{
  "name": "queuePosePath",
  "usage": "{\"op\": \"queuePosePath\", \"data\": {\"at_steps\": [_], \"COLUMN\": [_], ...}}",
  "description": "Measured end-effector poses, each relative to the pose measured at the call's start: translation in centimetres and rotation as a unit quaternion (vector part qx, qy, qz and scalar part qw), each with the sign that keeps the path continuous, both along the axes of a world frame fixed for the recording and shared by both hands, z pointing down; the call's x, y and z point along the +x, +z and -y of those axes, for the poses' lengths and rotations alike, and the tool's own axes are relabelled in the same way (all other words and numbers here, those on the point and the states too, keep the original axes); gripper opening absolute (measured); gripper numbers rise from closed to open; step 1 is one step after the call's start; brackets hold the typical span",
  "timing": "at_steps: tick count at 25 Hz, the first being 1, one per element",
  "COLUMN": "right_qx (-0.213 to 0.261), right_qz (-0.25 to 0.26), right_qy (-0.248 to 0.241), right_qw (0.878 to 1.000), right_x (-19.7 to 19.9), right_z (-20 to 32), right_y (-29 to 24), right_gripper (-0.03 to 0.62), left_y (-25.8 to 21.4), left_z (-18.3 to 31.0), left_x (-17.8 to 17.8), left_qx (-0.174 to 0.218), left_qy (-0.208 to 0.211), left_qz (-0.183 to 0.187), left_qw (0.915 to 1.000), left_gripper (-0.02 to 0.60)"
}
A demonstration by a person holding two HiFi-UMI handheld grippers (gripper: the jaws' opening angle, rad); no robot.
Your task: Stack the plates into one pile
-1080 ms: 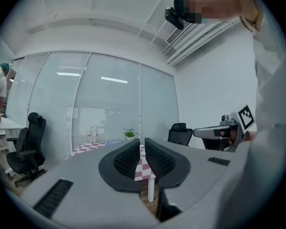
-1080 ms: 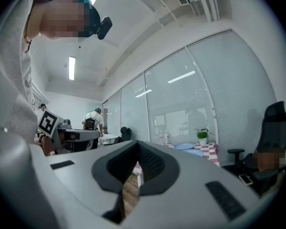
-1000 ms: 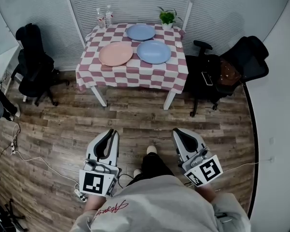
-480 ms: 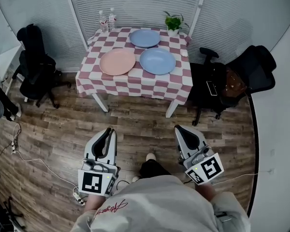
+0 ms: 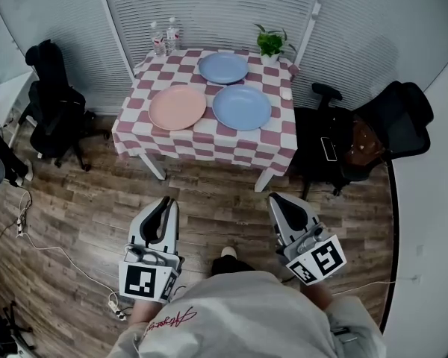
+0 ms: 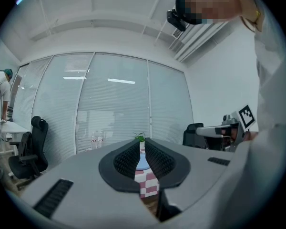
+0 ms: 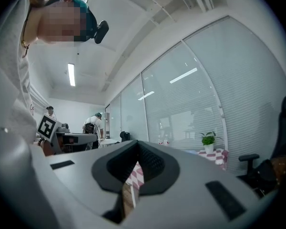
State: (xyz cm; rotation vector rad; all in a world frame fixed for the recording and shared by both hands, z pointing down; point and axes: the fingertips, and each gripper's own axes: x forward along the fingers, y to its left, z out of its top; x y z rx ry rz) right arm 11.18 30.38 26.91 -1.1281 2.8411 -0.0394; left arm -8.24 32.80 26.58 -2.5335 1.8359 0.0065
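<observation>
On the checkered counter (image 5: 209, 136) ahead, the pink plate (image 5: 177, 107), near blue plate (image 5: 242, 107) and far blue plate (image 5: 223, 68) lie unstacked, while the left hand-held gripper (image 5: 164, 203) and right hand-held gripper (image 5: 278, 200) hover clenched and empty.

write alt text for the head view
A pink plate, a near blue plate and a far blue plate lie unstacked on a checked table across a wooden floor. In the foreground a person holds the left gripper and right gripper toward it, jaws shut, empty.
</observation>
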Motion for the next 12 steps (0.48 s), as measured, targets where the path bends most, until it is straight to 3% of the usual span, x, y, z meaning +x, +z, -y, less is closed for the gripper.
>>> {"op": "queuePosePath", "data": {"at_steps": [4, 12], "right_qx": [0.014, 0.003], "right_qz": [-0.019, -0.004], "right_qy": [-0.005, -0.03], "right_qw": [1.0, 1.0], "right_x": [0.9, 1.4], "right_z": [1.8, 4.4], "right_y": [0.1, 0.5], "right_gripper": [0.011, 0.011], "left_y": [-0.1, 0.2], "left_z": [1.9, 3.8], "left_x": [1.2, 2.4], "left_qx": [0.002, 0.001], "left_qy": [-0.007, -0.022], "left_qz": [0.0, 0.0], "left_qw": [1.0, 0.9998], "left_gripper": [0.044, 0.044]}}
